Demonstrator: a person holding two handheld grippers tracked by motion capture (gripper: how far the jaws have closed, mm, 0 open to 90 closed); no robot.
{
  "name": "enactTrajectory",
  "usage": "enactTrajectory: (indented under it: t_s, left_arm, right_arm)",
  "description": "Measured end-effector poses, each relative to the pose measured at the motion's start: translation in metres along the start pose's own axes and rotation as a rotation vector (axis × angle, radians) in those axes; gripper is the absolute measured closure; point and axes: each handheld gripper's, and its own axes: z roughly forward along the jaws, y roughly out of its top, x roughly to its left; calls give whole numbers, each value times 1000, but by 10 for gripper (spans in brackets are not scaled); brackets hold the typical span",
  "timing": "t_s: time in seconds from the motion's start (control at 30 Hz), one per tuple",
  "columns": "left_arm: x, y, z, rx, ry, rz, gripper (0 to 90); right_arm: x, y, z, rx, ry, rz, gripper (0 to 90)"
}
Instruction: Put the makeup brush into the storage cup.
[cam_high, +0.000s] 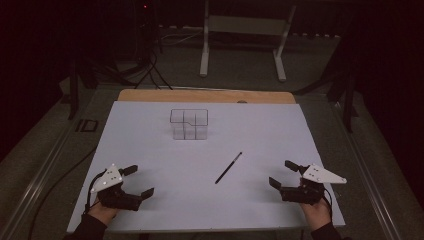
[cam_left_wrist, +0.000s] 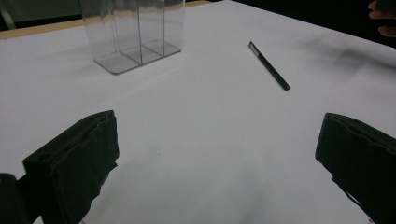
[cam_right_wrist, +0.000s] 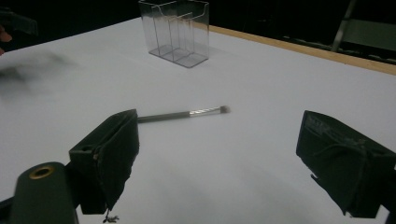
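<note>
Both the left gripper (cam_high: 135, 181) and right gripper (cam_high: 281, 173) rest wide open and empty at the frame's bottom corners, seemingly poised toward the brush (cam_high: 229, 167) below the centre-top clear organizer (cam_high: 189, 123).

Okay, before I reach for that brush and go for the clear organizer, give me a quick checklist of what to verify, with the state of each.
1. Left gripper open and empty: ok, jaws spread wide.
2. Right gripper open and empty: ok, jaws spread wide.
3. Brush free to pick: ok, it lies flat on the white table cover, alone, between the two grippers.
4. Nearer gripper: judging from the right gripper view, the right one, with the brush handle just beyond its jaws.
5. Clear organizer upright: ok, standing toward the far side.
6. Organizer compartments empty: ok, nothing seen through the walls.
</note>
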Motion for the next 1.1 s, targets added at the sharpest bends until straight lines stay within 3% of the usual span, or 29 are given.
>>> enactTrajectory:
  t_s: [0.3, 0.53, 0.57, 0.73, 0.8, 0.93, 1.1]
  left_arm:
    - [-2, 2, 0, 3, -3, -2, 10]
    - [-5, 9, 0, 26, 6, -45, 10]
    - [-8, 16, 1, 41, 21, -46, 10]
    - [-15, 33, 1, 53, -18, -104, 10]
    - [-18, 40, 1, 67, -13, -122, 10]
    - [-27, 58, 4, 125, 21, -101, 10]
    - [-33, 79, 12, 155, -8, -70, 10]
  right_arm:
    - [0, 1, -1, -3, -3, -1, 133]
    - [1, 1, -1, -1, -8, -2, 134]
    - [1, 1, -1, -2, -11, -3, 134]
    - [0, 1, -2, 3, -18, 0, 135]
    - [1, 1, -2, 0, -19, -2, 135]
    - [1, 1, -1, 5, -21, -4, 135]
    - [1, 1, -1, 4, -20, -7, 135]
